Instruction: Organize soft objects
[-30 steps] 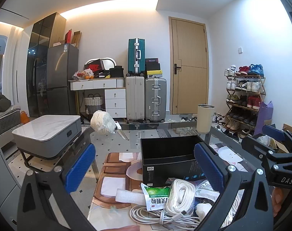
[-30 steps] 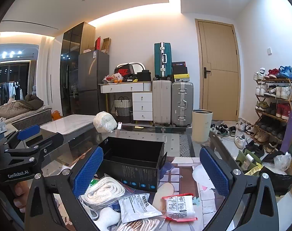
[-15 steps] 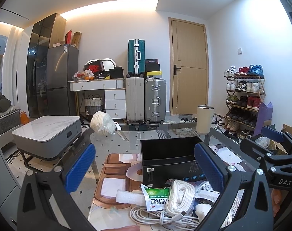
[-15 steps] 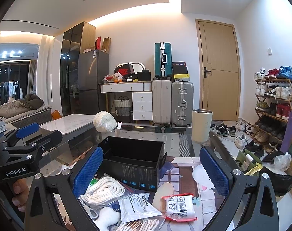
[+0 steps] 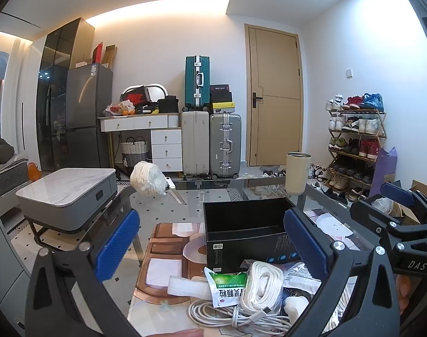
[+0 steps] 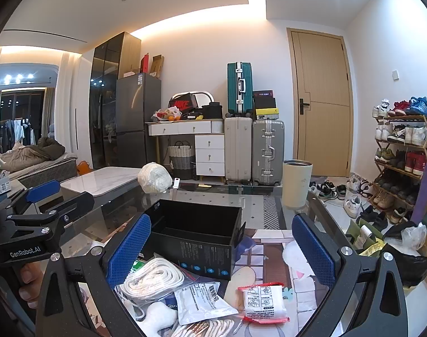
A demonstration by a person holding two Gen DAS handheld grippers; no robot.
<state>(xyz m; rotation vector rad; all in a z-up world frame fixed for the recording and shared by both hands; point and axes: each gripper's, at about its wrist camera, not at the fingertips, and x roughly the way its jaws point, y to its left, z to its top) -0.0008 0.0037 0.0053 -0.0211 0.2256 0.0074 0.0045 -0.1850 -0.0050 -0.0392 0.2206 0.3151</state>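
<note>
An empty black box [image 5: 248, 231] [image 6: 196, 237] stands open on the glass table [image 5: 168, 205]. In front of it lies a heap of soft things: a bagged white rope coil [image 5: 262, 285] [image 6: 153, 276], a green-and-white sachet [image 5: 227, 287], a white cable [image 5: 235, 318], a white printed pouch [image 6: 203, 303] and a red-edged packet [image 6: 262, 300]. My left gripper [image 5: 210, 244] hangs open above the heap, holding nothing. My right gripper [image 6: 220, 250] is open too, over the pouches. Each gripper shows at the edge of the other's view.
A bagged white bundle [image 5: 147, 179] and a cream tumbler [image 5: 297, 172] stand at the table's far edge. A grey low table [image 5: 67, 193] is to the left. Suitcases [image 5: 210, 143], a door and a shoe rack [image 5: 354, 146] line the back and right.
The right gripper, seen in the left wrist view, has drifted slightly left; the left gripper in the right wrist view has edged down and left. The objects have not moved.
</note>
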